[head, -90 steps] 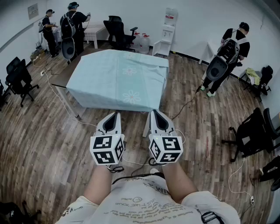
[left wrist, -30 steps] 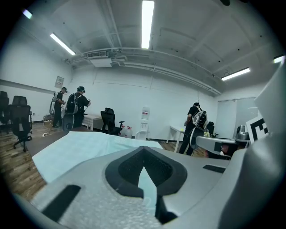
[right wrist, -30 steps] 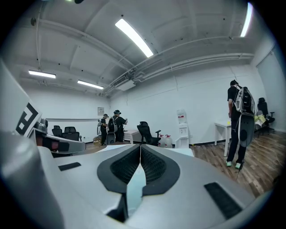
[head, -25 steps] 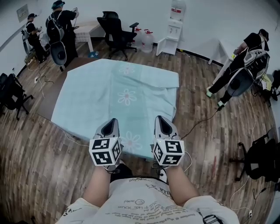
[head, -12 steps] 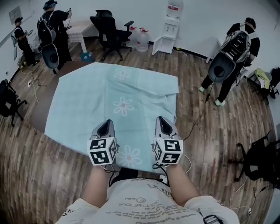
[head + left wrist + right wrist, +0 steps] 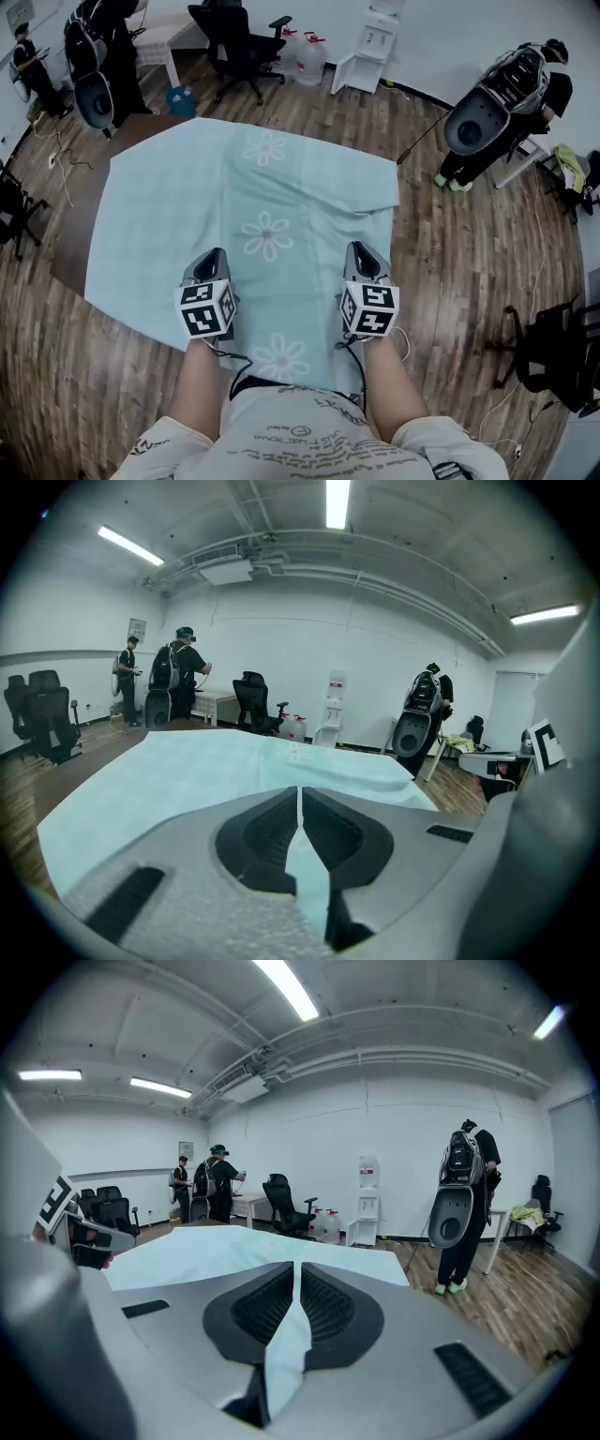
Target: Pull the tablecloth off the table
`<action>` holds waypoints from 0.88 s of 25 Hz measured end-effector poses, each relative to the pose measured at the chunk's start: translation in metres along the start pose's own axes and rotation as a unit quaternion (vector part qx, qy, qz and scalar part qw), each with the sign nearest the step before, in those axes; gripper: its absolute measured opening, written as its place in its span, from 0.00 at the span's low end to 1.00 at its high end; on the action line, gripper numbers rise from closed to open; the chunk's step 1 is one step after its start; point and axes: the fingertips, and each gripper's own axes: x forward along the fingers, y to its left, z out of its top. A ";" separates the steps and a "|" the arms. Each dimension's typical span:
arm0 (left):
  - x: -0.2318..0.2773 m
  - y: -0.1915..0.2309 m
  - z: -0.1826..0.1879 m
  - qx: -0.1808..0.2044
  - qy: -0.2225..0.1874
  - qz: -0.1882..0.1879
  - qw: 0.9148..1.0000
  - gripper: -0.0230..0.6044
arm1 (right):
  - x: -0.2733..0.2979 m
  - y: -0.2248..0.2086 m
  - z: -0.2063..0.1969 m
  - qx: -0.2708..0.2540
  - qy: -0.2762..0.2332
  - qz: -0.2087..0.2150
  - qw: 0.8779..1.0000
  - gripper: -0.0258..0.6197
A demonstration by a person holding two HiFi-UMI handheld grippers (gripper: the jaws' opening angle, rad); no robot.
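Note:
A light blue tablecloth with white flowers lies slightly askew over the table, and bare brown table top shows at the left. My left gripper and right gripper hover side by side over the cloth's near part, pointing away from me. Both are shut with nothing between the jaws. In the left gripper view the left gripper's tips meet, with the cloth spread out beyond them. In the right gripper view the right gripper's tips also meet, above the cloth.
A person with backpack gear stands on the wood floor at the far right, and other people at the far left. A black office chair, water bottles and a white stand line the back wall. Another chair stands at the right.
Both grippers have moved forward and down, from the table's near edge to over the cloth. They stay shut. The table now fills more of the head view.

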 end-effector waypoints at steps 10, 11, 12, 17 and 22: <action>0.094 0.094 -0.053 0.000 0.105 0.033 0.994 0.37 | 0.093 -0.043 -0.085 0.017 0.140 0.001 0.990 0.35; 0.102 0.102 -0.061 0.005 0.117 0.038 0.992 0.40 | 0.099 -0.050 -0.094 0.020 0.152 -0.002 0.988 0.37; 0.109 0.110 -0.068 0.011 0.129 0.042 0.991 0.43 | 0.103 -0.057 -0.103 0.022 0.164 -0.008 0.986 0.39; 0.130 0.143 -0.101 0.008 0.184 0.051 0.982 0.50 | 0.116 -0.084 -0.134 0.035 0.213 -0.050 0.975 0.42; 0.141 0.161 -0.125 -0.007 0.217 0.059 0.974 0.51 | 0.124 -0.103 -0.168 0.044 0.277 -0.076 0.957 0.42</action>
